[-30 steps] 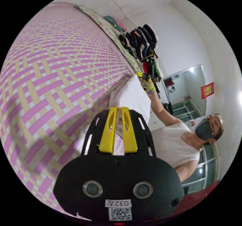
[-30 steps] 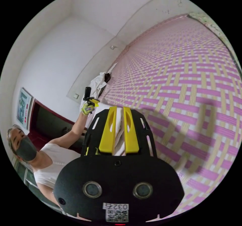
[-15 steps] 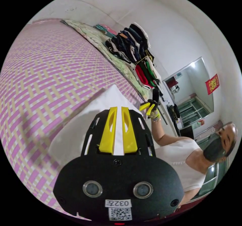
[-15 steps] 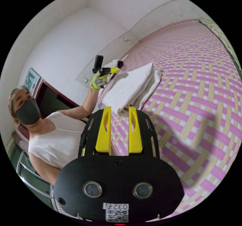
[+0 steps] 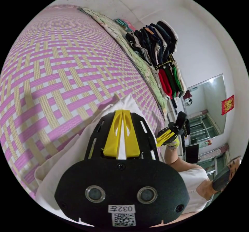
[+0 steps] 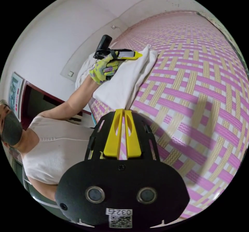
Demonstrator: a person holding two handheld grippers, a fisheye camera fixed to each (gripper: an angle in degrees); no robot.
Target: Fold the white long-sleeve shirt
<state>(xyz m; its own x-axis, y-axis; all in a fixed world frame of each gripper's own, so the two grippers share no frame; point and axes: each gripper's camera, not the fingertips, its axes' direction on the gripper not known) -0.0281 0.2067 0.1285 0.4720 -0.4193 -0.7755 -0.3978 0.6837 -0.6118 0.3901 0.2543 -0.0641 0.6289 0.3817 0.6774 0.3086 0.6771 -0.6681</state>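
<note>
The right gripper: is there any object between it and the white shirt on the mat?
Nothing visible does. In the right gripper view, the right gripper has its jaws together, and only bare woven mat lies between them and the folded white shirt. The left gripper is over the shirt's far end.

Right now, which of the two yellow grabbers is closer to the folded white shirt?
Left. The left gripper lies over the white shirt, jaws closed together. The right gripper is off its near edge, above the woven mat, jaws closed on nothing.
</note>
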